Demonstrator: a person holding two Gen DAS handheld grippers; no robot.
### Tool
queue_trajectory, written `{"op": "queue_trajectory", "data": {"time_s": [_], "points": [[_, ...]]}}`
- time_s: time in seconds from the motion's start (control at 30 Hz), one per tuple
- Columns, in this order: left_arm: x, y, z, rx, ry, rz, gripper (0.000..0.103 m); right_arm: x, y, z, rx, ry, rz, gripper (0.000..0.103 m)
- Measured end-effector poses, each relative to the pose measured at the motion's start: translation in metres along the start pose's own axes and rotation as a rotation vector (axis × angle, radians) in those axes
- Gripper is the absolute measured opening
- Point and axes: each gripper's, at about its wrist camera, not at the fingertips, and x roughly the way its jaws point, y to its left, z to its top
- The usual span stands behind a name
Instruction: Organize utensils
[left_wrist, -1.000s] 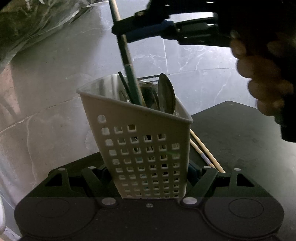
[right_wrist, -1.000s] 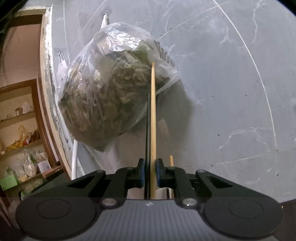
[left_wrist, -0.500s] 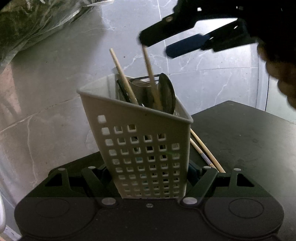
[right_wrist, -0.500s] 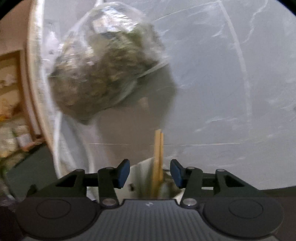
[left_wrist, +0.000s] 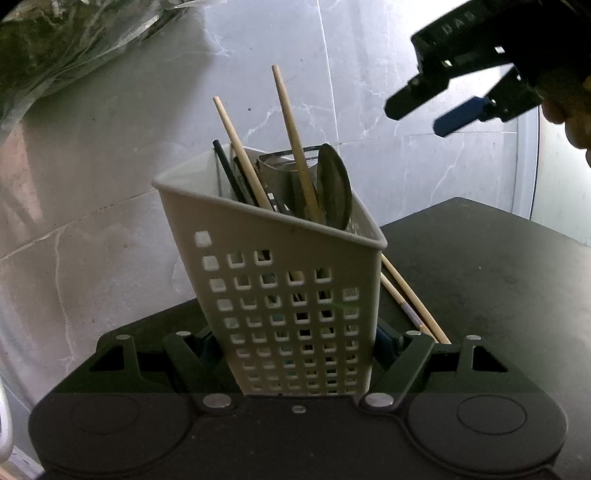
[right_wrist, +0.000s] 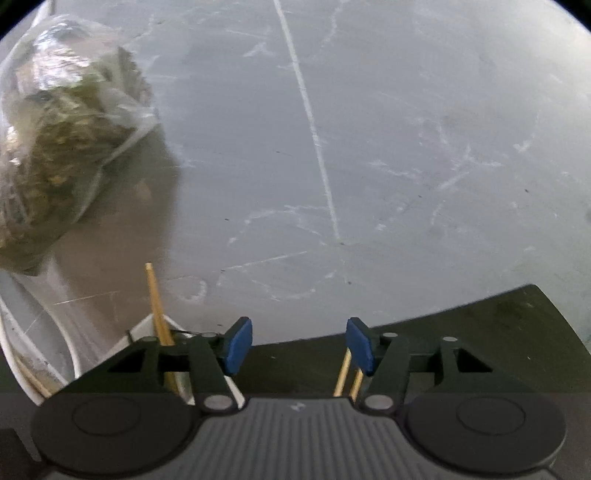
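Bamboo chopsticks (left_wrist: 410, 306) lying on the dark desk (left_wrist: 498, 280) behind the caddy (left_wrist: 295, 302) look light, stiff and probably slippery; pinch them mid-length. Left gripper (left_wrist: 295, 354) clamps the caddy; right gripper (right_wrist: 299, 349), empty, is opening

Tilted white caddy (left_wrist: 291, 295) (chopsticks (left_wrist: 295, 144), spoon (left_wrist: 334, 184) inside)

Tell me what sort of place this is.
Probably a home kitchen corner. A white perforated utensil caddy holding chopsticks and a spoon stands on a dark counter against grey marble-look wall tiles, with a plastic bag of dried greens hanging nearby.
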Motion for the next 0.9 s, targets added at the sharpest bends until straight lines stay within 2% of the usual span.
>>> {"op": "queue_trajectory", "data": {"time_s": [0.1,0.37,0.63,0.77,0.9], "points": [[0.000,0.000,0.000,-0.001,0.000,0.000,0.079,0.001,-0.008,-0.001,0.012,0.008,-0.022,0.072],[0.001,0.000,-0.001,-0.003,-0.003,-0.001,0.079,0.020,-0.031,-0.013,0.041,0.085,-0.119,0.102],[0.000,0.001,-0.003,-0.012,-0.009,-0.001,0.079,0.069,-0.078,-0.055,0.148,0.283,-0.233,0.103],[0.000,0.001,-0.003,-0.017,-0.009,0.000,0.079,0.091,-0.080,-0.069,0.156,0.342,-0.236,0.103],[0.000,0.002,-0.003,-0.019,-0.008,-0.001,0.079,0.110,-0.068,-0.072,0.105,0.370,-0.220,0.103]]}}
